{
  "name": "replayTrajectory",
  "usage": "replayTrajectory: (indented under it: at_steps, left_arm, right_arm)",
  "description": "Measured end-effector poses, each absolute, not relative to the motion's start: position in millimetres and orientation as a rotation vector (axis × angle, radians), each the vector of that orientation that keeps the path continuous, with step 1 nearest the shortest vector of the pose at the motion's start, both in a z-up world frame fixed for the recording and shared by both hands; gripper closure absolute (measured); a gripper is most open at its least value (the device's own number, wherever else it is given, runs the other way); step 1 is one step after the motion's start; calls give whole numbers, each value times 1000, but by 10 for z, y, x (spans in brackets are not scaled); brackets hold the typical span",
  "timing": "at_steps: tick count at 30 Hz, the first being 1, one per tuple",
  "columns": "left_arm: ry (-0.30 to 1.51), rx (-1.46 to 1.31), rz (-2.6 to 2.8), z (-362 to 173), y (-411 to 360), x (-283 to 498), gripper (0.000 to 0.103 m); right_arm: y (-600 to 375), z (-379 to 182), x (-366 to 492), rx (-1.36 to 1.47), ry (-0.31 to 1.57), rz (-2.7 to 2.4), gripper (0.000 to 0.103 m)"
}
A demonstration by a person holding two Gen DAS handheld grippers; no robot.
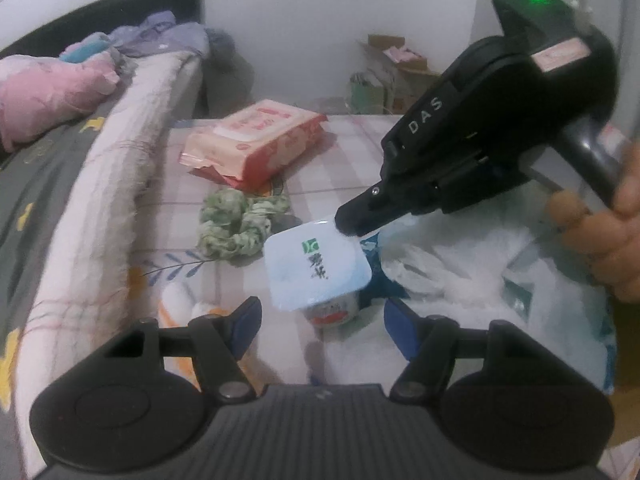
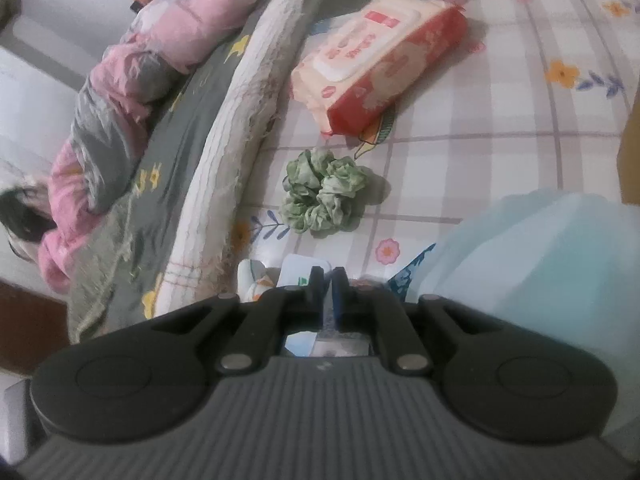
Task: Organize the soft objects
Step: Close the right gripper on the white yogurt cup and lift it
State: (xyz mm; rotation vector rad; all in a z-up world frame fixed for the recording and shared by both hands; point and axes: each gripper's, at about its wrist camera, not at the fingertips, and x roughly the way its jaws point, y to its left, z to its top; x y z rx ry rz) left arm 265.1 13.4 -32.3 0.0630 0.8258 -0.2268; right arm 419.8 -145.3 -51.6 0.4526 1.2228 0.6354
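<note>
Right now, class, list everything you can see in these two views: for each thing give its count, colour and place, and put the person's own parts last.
Yoghurt cup: one, pale blue lid, near middle of the table, its lid edge pinched by the right gripper.
Scrunchie: one, green and white, beyond the cup.
Wet-wipes pack: one, red and cream, far side of the table.
Plastic bag: one, white and pale blue, right of the cup.
Tablecloth: one, checked with flowers.
Quilt: one, pink and grey, on the bed at left.
Cardboard box: one, brown, by the far wall.
Left gripper: open, just short of the cup.
Right gripper: shut on the cup's lid.
Hand: one, holding the right gripper.
</note>
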Motion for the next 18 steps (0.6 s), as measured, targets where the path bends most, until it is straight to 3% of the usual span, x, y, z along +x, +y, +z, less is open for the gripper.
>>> replayTrajectory:
  at_steps: [13,18]
  left_arm:
    - [875,-22,-159,-471,84,2987,39]
    - [877,-49,-136,-387,110,2942,39]
  right_arm:
    - [-1415,-664,4268,530,1251,650,96]
    - [-1409,-630,4256,575,1255,669,88]
